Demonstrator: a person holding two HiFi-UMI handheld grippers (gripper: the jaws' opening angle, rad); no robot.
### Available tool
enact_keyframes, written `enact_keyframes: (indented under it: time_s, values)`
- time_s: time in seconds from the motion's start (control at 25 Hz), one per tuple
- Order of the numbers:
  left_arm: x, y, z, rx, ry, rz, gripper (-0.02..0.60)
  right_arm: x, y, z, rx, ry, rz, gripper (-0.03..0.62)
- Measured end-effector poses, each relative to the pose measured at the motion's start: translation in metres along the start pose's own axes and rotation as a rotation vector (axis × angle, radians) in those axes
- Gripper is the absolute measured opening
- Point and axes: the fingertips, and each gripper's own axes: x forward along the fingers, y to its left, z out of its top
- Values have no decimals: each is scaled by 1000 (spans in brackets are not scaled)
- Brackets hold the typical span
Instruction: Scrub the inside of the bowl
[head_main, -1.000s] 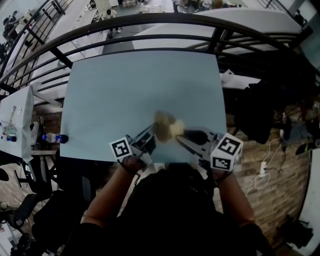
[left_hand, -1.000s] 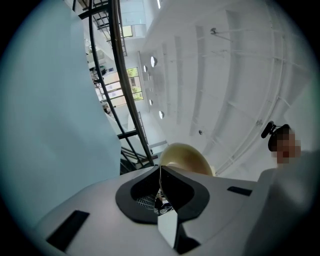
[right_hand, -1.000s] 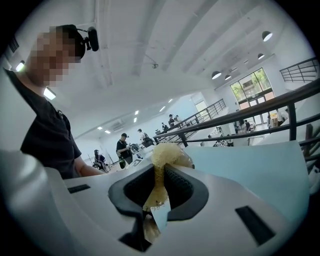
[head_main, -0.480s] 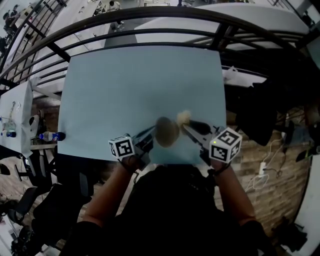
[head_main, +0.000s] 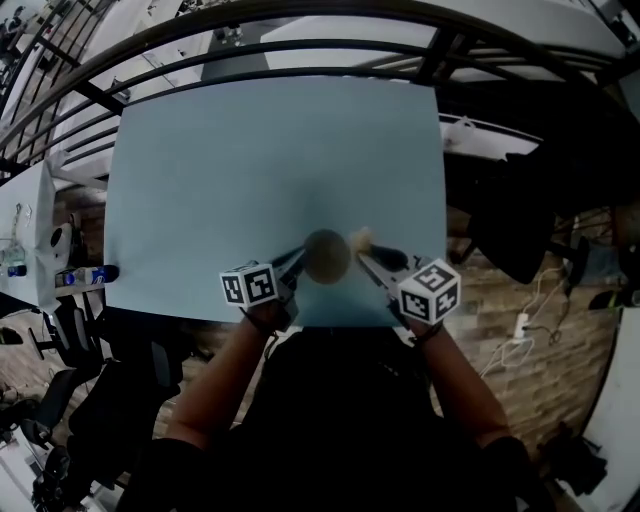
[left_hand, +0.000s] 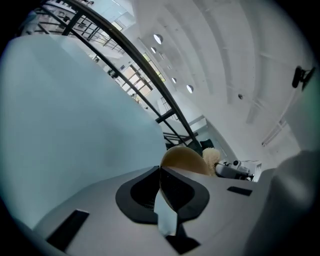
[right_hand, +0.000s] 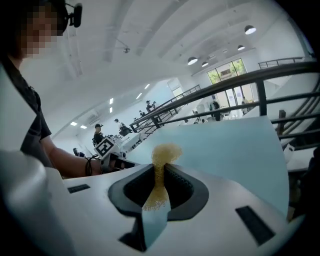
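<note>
1. The left gripper (head_main: 298, 262) is closed tight on the rim of the tan bowl (head_main: 326, 255), by the table's (head_main: 250, 150) near edge.
2. The right gripper (head_main: 373, 256) pinches a yellow sponge (head_main: 360, 239) (its tuft pokes past the jaws), just right of the bowl.
3. A dark railing (head_main: 300, 48) runs beyond the table's far edge.

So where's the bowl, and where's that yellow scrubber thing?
bowl (head_main: 327, 256), head view, its round middle.
scrubber (right_hand: 166, 151), right gripper view, its fluffy top end.
</note>
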Motion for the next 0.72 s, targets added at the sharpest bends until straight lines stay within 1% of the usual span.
enact_keyframes:
  time_s: [0.12,0.2,0.36,0.44,0.64,0.72]
  values:
    - [15,18,-9,42,42,101,8,4,-15,-15,55,14,-11,64]
    - [25,23,-11,73,60,142,8,4,-26,-23,73,22,-28,64]
    - [43,36,-23,78,101,181,8,8,-40,-39,99,58,-40,64]
    - [51,45,-29,90,124,214,8,9,-46,-47,104,80,-46,64]
    - [69,58,-41,184,169,290,8,8,-59,-64,129,106,-55,64]
    - [78,60,-46,203,179,300,9,7,-63,-69,136,117,-59,64]
